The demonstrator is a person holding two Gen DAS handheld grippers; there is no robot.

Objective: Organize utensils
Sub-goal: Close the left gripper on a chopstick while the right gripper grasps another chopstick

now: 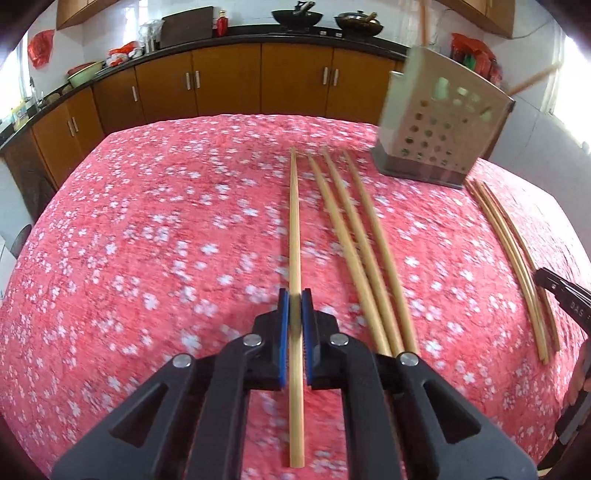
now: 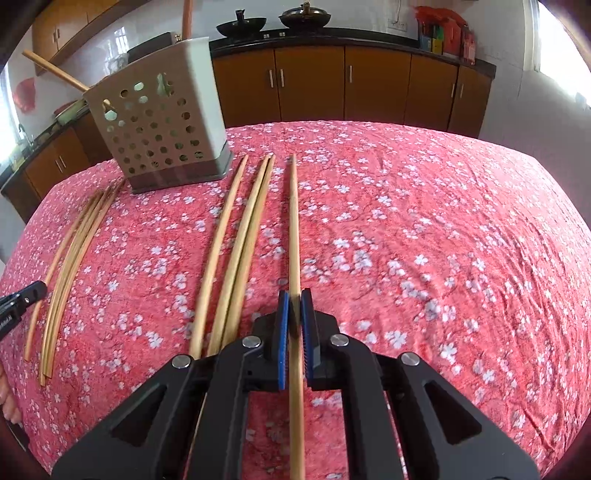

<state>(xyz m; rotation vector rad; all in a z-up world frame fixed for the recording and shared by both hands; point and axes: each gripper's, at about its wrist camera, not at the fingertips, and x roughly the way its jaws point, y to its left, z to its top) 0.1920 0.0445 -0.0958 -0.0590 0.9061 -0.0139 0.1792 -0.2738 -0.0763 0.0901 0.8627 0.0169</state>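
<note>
My left gripper (image 1: pixel 295 295) is shut on a long wooden chopstick (image 1: pixel 294 221) that lies on the pink flowered tablecloth (image 1: pixel 147 240), blue pads pressing on both of its sides. Three more chopsticks (image 1: pixel 354 251) lie just to its right. A perforated beige utensil holder (image 1: pixel 439 122) stands beyond, with chopsticks (image 1: pixel 532 81) poking out. In the right wrist view my right gripper (image 2: pixel 295 295) is shut on another chopstick (image 2: pixel 294 221), with three chopsticks (image 2: pixel 236 240) to its left and the holder (image 2: pixel 159 122) at the back left.
A further bundle of chopsticks (image 2: pixel 74 251) lies at the far left of the right wrist view, beside a black finger (image 2: pixel 26 295) of the left gripper. Brown cabinets (image 1: pixel 229 81) and a counter with woks (image 1: pixel 295 16) run behind the table. A hand (image 1: pixel 580 369) shows at the frame edge.
</note>
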